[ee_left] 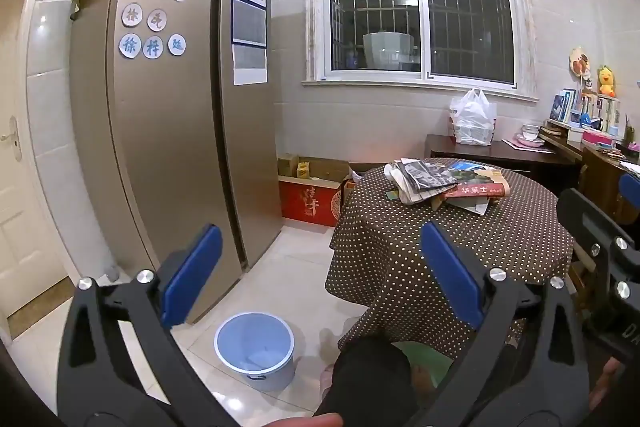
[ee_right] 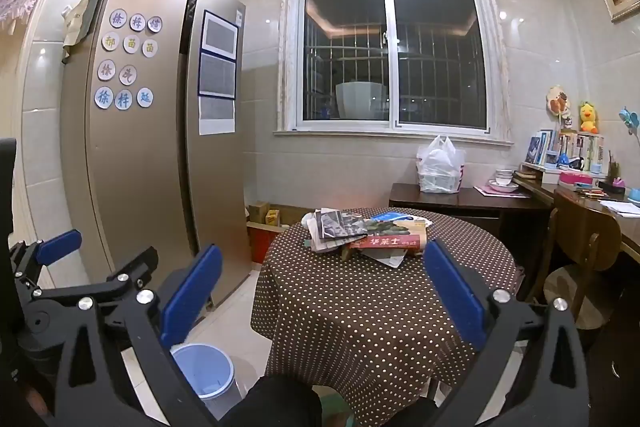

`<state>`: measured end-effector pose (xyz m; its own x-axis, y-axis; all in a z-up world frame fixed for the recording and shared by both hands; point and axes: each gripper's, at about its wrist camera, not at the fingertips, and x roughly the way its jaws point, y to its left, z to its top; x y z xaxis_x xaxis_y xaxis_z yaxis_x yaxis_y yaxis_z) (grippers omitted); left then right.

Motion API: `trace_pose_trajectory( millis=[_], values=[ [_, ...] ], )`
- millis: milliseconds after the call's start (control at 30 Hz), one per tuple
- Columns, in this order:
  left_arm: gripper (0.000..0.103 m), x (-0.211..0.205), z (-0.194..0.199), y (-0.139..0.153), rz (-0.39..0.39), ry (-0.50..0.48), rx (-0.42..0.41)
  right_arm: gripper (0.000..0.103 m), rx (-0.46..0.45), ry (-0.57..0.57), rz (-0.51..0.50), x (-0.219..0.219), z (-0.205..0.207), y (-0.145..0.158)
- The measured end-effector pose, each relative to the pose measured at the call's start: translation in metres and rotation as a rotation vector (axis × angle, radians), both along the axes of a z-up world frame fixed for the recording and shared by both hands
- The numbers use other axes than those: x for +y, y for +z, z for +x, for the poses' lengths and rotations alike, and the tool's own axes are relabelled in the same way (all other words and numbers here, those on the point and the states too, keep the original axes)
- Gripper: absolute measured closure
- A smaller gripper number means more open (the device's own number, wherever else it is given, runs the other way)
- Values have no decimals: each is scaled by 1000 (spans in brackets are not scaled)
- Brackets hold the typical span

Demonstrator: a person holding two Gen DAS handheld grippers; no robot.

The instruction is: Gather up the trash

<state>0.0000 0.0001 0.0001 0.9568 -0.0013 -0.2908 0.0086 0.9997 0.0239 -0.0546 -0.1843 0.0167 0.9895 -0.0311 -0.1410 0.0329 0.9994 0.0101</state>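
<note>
We have not begun: both our left gripper point(ee_left: 320, 279) and right gripper point(ee_right: 324, 291) gape empty, the newspaper pile point(ee_right: 360, 231) sits untouched on the dotted tablecloth point(ee_right: 360, 307), and the blue bin point(ee_left: 255, 347) looks nearly empty.

Light-blue bin point(ee_right: 202, 371) half hidden behind a blue pad, white bag point(ee_left: 473, 119) contents unreadable, table point(ee_right: 360, 307) legs draped.

Fridge point(ee_left: 168, 131) is showing brushed metal with a satin sheen; wall tiles point(ee_left: 360, 119) and floor tiles point(ee_left: 296, 267) are reading glossy and smooth. Round table is wearing a matt polka-dot cloth point(ee_right: 360, 307) under a printed-paper pile point(ee_right: 360, 231). Bin point(ee_left: 256, 351) is looking like smooth plastic, gripper pads point(ee_left: 192, 279) matt plastic, far desk point(ee_right: 460, 201) dark polished wood.
</note>
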Motion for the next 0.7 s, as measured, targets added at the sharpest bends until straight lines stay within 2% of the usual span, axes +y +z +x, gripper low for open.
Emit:
trace_pose_trajectory(
  millis=[700],
  values=[
    [6,1,-4,1,-2,-6,0,4,-1,0,1,-1,0,0]
  ],
)
